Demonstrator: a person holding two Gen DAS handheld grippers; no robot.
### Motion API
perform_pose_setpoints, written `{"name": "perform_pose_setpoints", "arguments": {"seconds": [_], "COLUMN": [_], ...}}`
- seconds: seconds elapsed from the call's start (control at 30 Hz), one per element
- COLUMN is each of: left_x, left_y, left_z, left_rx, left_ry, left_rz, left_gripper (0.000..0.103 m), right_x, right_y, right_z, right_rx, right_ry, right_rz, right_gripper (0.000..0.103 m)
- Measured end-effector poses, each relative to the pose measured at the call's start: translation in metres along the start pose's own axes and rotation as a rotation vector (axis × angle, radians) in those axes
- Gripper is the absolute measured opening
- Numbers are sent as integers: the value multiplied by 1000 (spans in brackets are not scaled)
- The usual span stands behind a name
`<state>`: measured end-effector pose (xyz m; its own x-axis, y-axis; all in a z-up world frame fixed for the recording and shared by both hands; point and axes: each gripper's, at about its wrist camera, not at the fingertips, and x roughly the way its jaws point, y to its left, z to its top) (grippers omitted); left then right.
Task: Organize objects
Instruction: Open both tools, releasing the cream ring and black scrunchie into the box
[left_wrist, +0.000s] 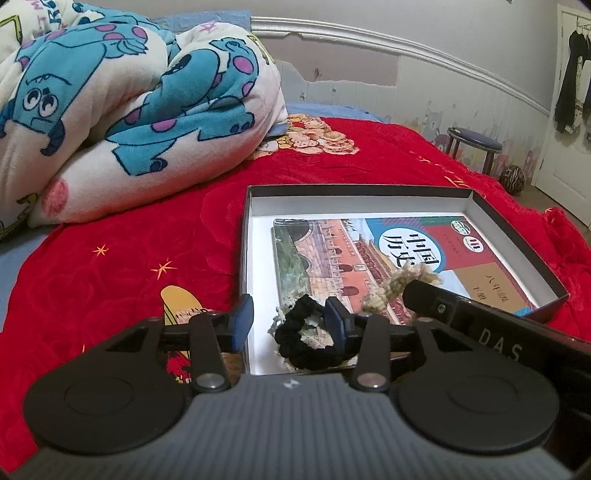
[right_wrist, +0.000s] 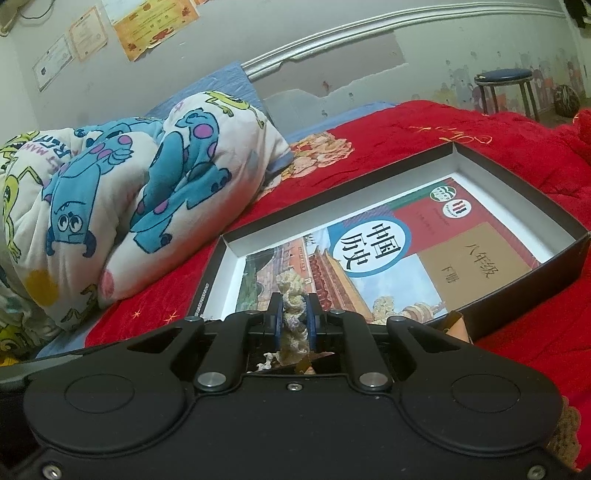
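A shallow black box (left_wrist: 362, 189) (right_wrist: 332, 201) with a white inside lies on the red bedspread. A history textbook (left_wrist: 369, 254) (right_wrist: 391, 251) lies flat in it. My left gripper (left_wrist: 288, 320) stands open over the box's near left corner. A black scrunchie (left_wrist: 303, 341) lies there against its right finger and is not squeezed. My right gripper (right_wrist: 293, 318) is shut on a beige knitted scrunchie (right_wrist: 291, 295) just above the book. In the left wrist view that beige scrunchie (left_wrist: 400, 282) hangs from the right gripper's fingers (left_wrist: 421, 297).
A folded blanket with blue monsters (left_wrist: 110, 110) (right_wrist: 129, 184) is heaped on the bed left of the box. The red bedspread (left_wrist: 129, 240) surrounds the box. A blue-topped stool (left_wrist: 474, 142) (right_wrist: 506, 79) and a ball (left_wrist: 513, 179) stand by the far wall.
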<state>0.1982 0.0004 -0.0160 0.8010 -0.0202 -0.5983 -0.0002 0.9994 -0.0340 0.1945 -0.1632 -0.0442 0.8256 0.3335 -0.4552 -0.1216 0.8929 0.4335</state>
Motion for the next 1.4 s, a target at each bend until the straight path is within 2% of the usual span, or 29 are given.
{"name": "perform_pose_setpoints", "arguments": {"seconds": [0.07, 0.13, 0.23, 0.37, 0.5, 0.6, 0.77, 0.9, 1.1, 1.23, 1.4], "left_x": [-1, -4, -7, -8, -9, -8, -5, -5, -8, -17, -30], "left_y": [1, 2, 6, 9, 11, 12, 19, 24, 30, 34, 38], "left_z": [1, 1, 2, 4, 5, 4, 5, 7, 11, 13, 18], "left_rx": [-8, -13, -17, -38, -42, -43, -65, -88, -121, -127, -144], "left_ry": [0, -15, -32, -31, -38, -31, -2, 8, 9, -16, -44], "left_rz": [-10, 20, 34, 30, 41, 55, 71, 76, 61, 55, 21], "left_gripper": [63, 71, 73, 75, 76, 79, 81, 82, 82, 83, 83], "right_x": [-1, -2, -3, -5, -7, -8, -8, -9, -23, -33, -64], "right_y": [0, -2, -3, -4, -4, -5, -3, -1, 2, 1, -9], "right_z": [0, 0, 1, 1, 2, 2, 3, 4, 9, 9, 2], "right_rx": [3, 14, 26, 30, 34, 41, 31, 36, 41, 59, 68], "right_ry": [-6, -14, -18, -27, -37, -45, -39, -27, -28, 0, -35], "right_rz": [-7, -11, -8, -12, -23, -16, -8, 10, 69, 98, 46], "right_gripper": [16, 19, 27, 31, 40, 43, 53, 62, 85, 88, 89]}}
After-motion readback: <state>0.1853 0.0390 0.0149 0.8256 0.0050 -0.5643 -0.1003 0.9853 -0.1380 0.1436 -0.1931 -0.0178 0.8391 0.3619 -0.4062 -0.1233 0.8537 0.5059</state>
